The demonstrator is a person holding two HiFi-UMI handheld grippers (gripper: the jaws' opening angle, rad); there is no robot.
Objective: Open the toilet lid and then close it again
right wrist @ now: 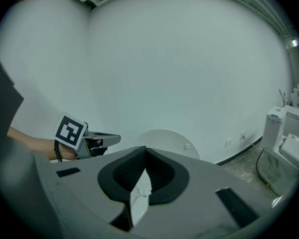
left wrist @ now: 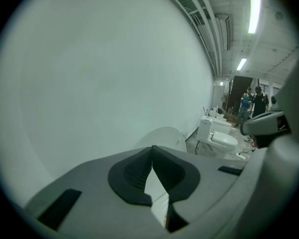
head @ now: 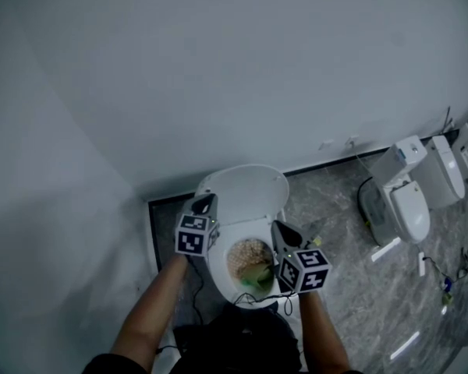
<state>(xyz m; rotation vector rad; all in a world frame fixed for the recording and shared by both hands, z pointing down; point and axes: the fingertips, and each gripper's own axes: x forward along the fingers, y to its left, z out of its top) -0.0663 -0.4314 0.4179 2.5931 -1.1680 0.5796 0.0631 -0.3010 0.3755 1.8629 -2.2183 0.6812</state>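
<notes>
The white toilet lid (head: 246, 192) stands raised, leaning back toward the wall, and the bowl (head: 249, 265) below it is uncovered with brownish and green contents. My left gripper (head: 206, 202) hovers over the bowl's left rim, shut and empty. My right gripper (head: 278, 227) hangs over the right rim, also shut with nothing in it. In the left gripper view the closed jaws (left wrist: 152, 148) point at the raised lid (left wrist: 165, 136). In the right gripper view the shut jaws (right wrist: 145, 149) face the lid (right wrist: 164, 141), apart from it, with the left gripper (right wrist: 103, 139) at the left.
A plain white wall (head: 218, 76) rises right behind the toilet. Two more white toilets (head: 405, 201) (head: 444, 170) stand on the grey stone floor at the right, with cables around them. People (left wrist: 252, 101) stand far off down the room.
</notes>
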